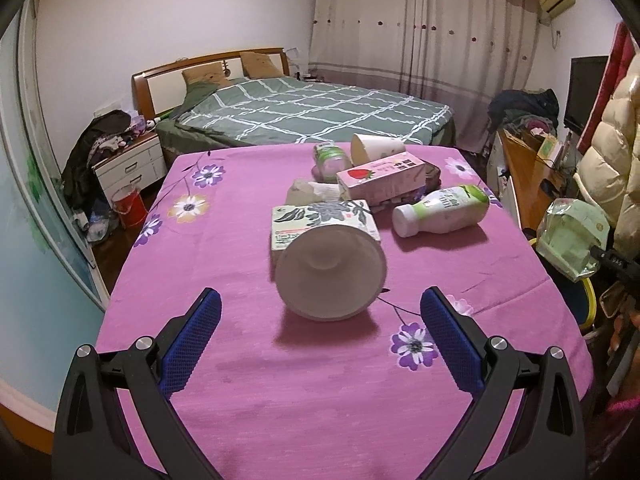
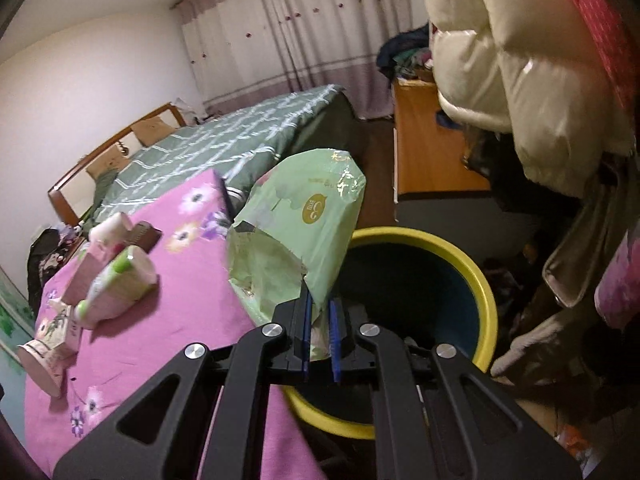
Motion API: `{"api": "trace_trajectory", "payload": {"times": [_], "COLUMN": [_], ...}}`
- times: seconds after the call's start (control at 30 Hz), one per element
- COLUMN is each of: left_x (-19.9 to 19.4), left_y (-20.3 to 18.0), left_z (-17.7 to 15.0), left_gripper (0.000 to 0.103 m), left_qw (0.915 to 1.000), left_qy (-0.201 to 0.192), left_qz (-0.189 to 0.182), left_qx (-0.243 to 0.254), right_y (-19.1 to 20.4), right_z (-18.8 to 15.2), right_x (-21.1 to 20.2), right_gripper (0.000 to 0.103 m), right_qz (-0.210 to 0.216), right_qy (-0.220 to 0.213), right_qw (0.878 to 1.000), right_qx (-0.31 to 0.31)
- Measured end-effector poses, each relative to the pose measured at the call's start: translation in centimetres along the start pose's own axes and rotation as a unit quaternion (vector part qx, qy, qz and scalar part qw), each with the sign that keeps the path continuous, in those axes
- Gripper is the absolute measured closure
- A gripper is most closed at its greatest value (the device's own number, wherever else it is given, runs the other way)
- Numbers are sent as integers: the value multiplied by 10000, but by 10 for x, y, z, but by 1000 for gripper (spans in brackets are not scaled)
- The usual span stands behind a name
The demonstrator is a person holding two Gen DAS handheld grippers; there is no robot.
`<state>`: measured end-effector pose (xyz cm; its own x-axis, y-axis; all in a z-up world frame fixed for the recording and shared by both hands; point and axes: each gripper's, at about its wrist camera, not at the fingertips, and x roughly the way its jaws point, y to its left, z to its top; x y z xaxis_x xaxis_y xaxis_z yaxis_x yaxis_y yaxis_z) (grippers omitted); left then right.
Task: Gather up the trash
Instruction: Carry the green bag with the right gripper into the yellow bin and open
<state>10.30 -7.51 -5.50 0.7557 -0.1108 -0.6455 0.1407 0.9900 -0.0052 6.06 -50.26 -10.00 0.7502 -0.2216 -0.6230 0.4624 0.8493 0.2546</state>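
My right gripper (image 2: 320, 304) is shut on a crumpled green plastic wrapper (image 2: 304, 232) and holds it over the near rim of a yellow bin with a dark blue inside (image 2: 486, 280), beside the table. The wrapper also shows at the right edge of the left wrist view (image 1: 570, 236). My left gripper (image 1: 320, 300) is open and empty, low over the pink flowered tablecloth (image 1: 224, 264), just short of a white paper cup (image 1: 330, 274) lying on its side. Behind the cup lie a flower-print carton (image 1: 320, 216), a white-and-green bottle (image 1: 440, 210) and a pink strawberry carton (image 1: 382, 180).
Further back on the table lie crumpled tissue (image 1: 312, 190), a small jar (image 1: 330, 158), another paper cup (image 1: 376, 146) and a dark wallet-like thing (image 1: 432, 170). A bed (image 1: 304, 112) stands beyond the table. A cream puffer jacket (image 2: 520, 80) hangs above the bin. A wooden desk (image 2: 424, 148) stands behind it.
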Motion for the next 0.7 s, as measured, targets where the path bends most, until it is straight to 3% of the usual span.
{"api": "trace_trajectory", "payload": {"times": [0.13,0.23,0.37,0.53,0.6,0.7], "left_x": [0,1,2,8,11,15], "left_y": [-5,-6,-4,-2,-1,0], "left_z": [1,1,-1,-3,-4,-4], "left_gripper": [5,5,5,5,5,5], "left_qw": [10000,10000,10000,9999,9999,9999], "left_qy": [3,21,51,120,145,169], "left_qz": [-15,-20,-20,-28,-14,36], "left_qx": [46,59,44,0,0,7], "right_y": [-3,-4,-3,28,47,75], "right_z": [-2,-2,0,2,0,-6], "right_x": [7,8,7,-3,-6,-6], "right_gripper": [90,77,75,73,66,65], "right_qz": [-67,-86,-30,242,394,527], "right_qy": [80,73,12,-238,-338,-404], "right_qw": [9999,9999,9999,9994,9984,9964], "right_qx": [50,101,153,-80,-226,-524]}}
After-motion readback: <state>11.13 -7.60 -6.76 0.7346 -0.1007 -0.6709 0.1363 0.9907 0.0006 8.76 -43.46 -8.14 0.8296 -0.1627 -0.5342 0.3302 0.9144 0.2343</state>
